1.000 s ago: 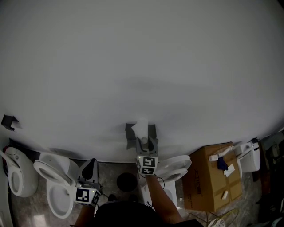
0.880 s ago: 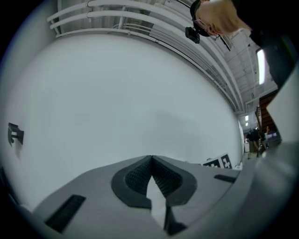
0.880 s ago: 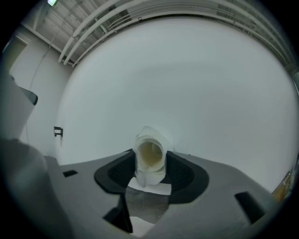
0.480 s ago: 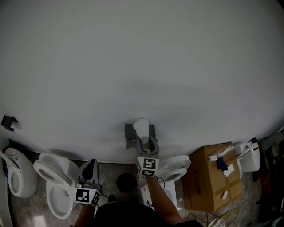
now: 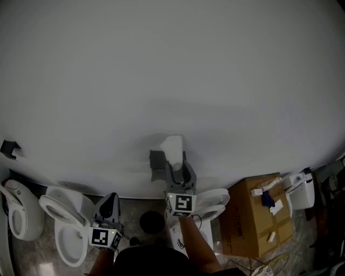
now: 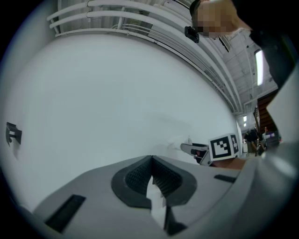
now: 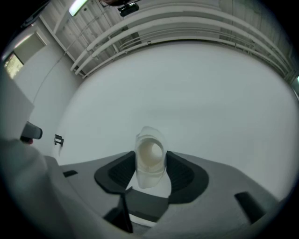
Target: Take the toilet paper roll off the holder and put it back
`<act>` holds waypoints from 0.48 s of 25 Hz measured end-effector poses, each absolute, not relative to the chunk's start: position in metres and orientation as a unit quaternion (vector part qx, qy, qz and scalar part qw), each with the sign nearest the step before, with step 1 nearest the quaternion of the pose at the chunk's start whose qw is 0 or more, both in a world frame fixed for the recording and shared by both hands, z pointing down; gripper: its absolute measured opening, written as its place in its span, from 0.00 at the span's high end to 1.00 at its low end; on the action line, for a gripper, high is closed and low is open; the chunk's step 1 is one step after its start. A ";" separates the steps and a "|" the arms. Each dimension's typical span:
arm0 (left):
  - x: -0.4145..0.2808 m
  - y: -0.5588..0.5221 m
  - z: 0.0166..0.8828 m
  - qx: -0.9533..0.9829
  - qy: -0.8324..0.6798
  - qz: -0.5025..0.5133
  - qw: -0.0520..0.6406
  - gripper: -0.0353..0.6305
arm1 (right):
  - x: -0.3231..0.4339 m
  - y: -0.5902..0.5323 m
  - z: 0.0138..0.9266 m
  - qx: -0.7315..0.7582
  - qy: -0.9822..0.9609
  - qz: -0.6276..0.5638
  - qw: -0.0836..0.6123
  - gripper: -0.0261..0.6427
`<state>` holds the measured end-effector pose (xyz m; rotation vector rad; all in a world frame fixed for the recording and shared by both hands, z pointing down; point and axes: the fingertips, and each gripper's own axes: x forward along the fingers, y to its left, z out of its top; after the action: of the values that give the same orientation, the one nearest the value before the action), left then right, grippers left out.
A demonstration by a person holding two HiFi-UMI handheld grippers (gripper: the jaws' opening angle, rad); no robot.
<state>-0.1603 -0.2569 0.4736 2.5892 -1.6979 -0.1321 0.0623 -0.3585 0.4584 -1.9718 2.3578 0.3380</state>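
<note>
My right gripper (image 7: 150, 168) is clamped on the roll (image 7: 150, 156), a squashed white tube with its hollow core facing me, held just above the grey holder (image 5: 156, 164). My left gripper (image 6: 152, 175) is closed and empty.

A broad, plain white wall (image 5: 172, 70) fills most of what I see ahead. At its foot, on a mottled stone-tile floor (image 5: 35, 260), white ceramic toilets (image 5: 67, 237) stand to my left and a brown cardboard box (image 5: 259, 229) to my right. White ceiling beams (image 7: 187, 21) and a strip light (image 7: 77, 6) run overhead.
</note>
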 end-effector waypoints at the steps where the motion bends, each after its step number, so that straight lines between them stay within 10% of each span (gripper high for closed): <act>1: -0.159 -0.257 0.474 0.836 -0.547 -0.043 0.022 0.94 | 0.062 -0.356 0.452 -0.636 0.762 0.117 0.029 0.64; 12: -0.157 -0.253 0.473 0.836 -0.546 -0.046 0.021 0.94 | 0.060 -0.335 0.398 -0.629 0.758 0.161 0.066 0.64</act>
<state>-0.1567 -0.2532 0.4727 2.5936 -1.6930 -0.1418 0.0600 -0.3348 0.3983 -1.8959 2.2866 0.4864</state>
